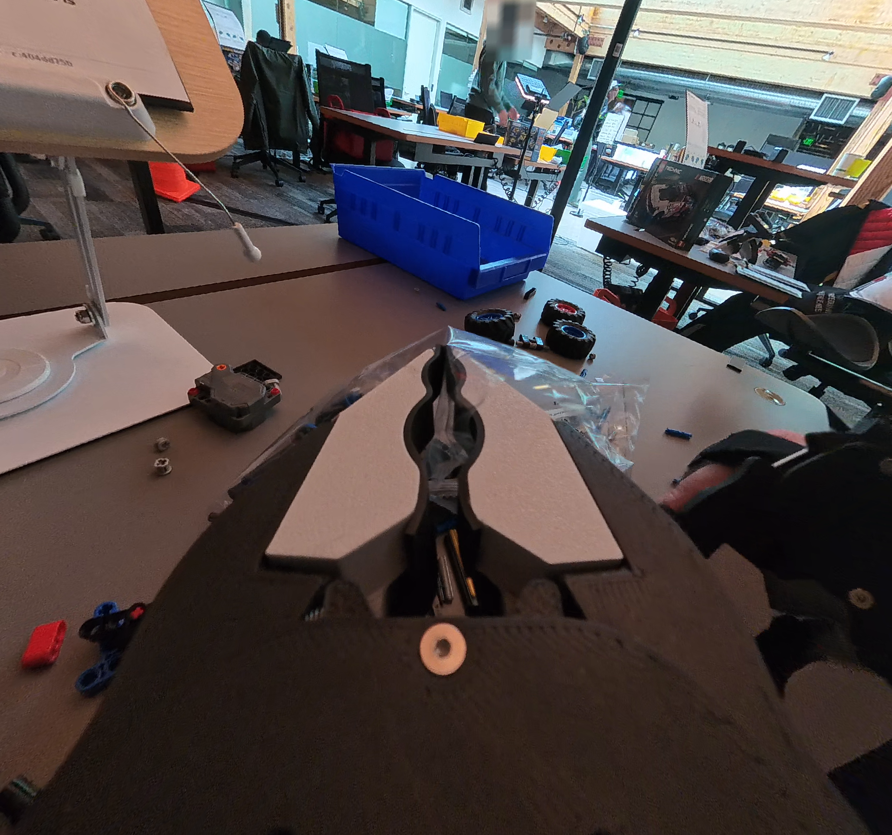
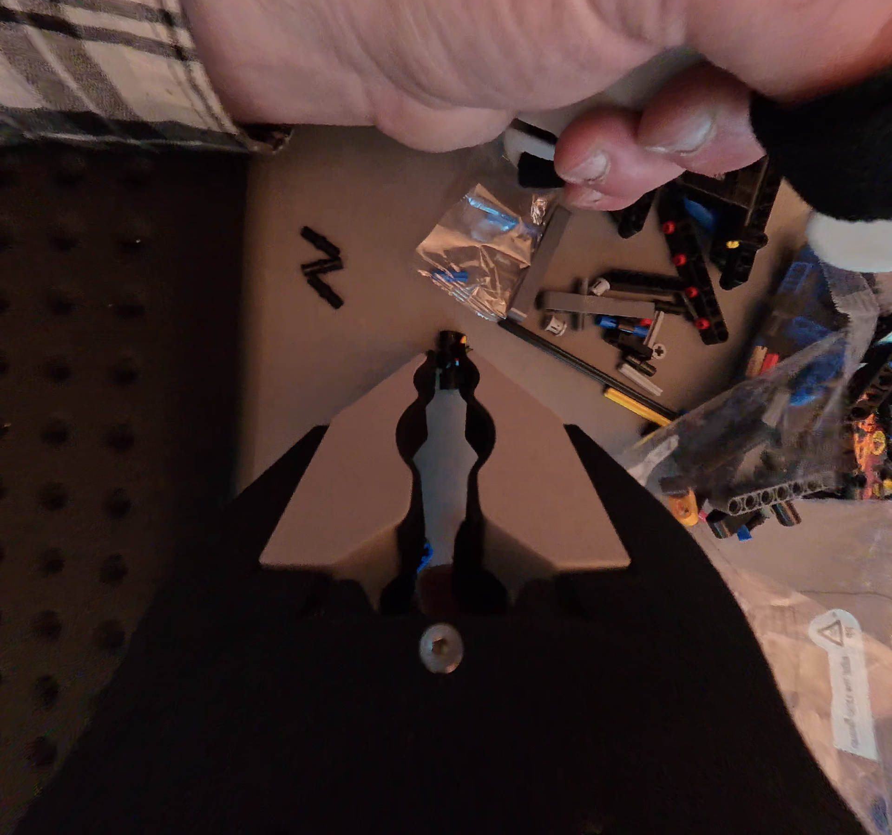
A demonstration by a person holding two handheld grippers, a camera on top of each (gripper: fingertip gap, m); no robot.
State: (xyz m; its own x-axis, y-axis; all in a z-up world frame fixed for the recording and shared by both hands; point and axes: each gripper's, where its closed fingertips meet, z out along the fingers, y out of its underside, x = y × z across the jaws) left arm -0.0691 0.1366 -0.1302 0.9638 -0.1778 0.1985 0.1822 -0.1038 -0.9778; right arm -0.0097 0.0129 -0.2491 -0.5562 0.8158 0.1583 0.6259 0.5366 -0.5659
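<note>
L claw (image 1: 441, 358) was pinched shut on a clear plastic bag (image 1: 545, 387) of small parts, held just above the grey bench (image 1: 338, 329). Nearby: 3 toy wheels (image 1: 531, 329), blue bin (image 1: 439, 228) behind, grey motor block (image 1: 236, 394) to the left. R claw (image 2: 446, 358) was nearly closed, gripping a small black piece (image 2: 451, 353) at its tips, over the bench w/ a 2nd small bag (image 2: 482, 252) & loose beams (image 2: 690, 271) beyond. A hand (image 2: 482, 40) hung above.

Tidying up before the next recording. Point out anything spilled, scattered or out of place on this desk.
Loose building pieces are strewn about rather than in the blue bin, which looks empty: three small wheels, a grey motor block and a red piece. The left gripper pinches a clear plastic bag.
</note>
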